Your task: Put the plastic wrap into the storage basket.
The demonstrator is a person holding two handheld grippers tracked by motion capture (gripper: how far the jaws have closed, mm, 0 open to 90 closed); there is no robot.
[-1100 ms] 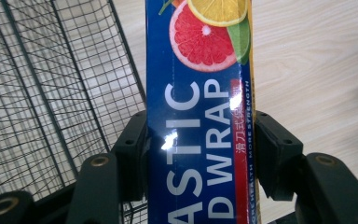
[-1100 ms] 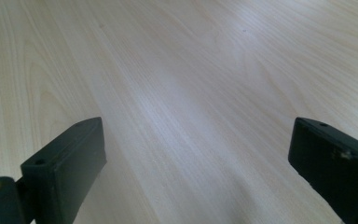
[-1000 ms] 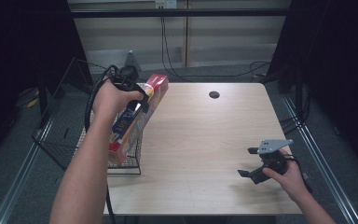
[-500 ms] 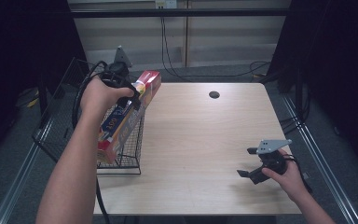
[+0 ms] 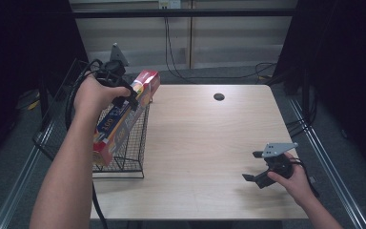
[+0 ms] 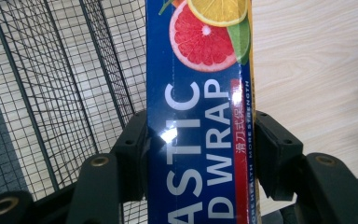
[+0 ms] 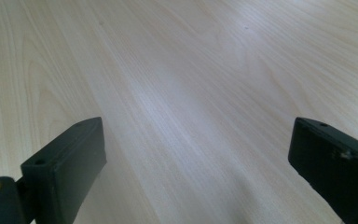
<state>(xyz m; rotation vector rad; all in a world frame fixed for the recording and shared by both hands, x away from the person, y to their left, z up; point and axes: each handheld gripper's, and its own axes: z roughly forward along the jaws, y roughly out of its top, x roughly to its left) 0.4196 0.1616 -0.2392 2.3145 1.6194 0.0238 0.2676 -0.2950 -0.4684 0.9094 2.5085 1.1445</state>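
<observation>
Two grippers from above: left gripper (image 5: 124, 98) clamped on plastic wrap box (image 5: 124, 119), now shifted further left and lower than a second ago, tilted over wire basket (image 5: 66, 138) at table's (image 5: 209, 143) left edge, likely about to drop in; forearm stretched forward, wrist bent down. Right gripper (image 5: 252, 167) unmoved, resting low, spread wide

Left gripper view: pads squeezing box (image 6: 200, 116) sides, basket mesh (image 6: 51, 93) beneath

Right gripper view: fingers (image 7: 70, 163) apart over bare table (image 7: 191, 93)

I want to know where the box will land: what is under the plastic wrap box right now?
Under the plastic wrap box, clamped in the left gripper, is the wire basket. The box hides part of the basket floor; the visible mesh holds nothing.
</observation>
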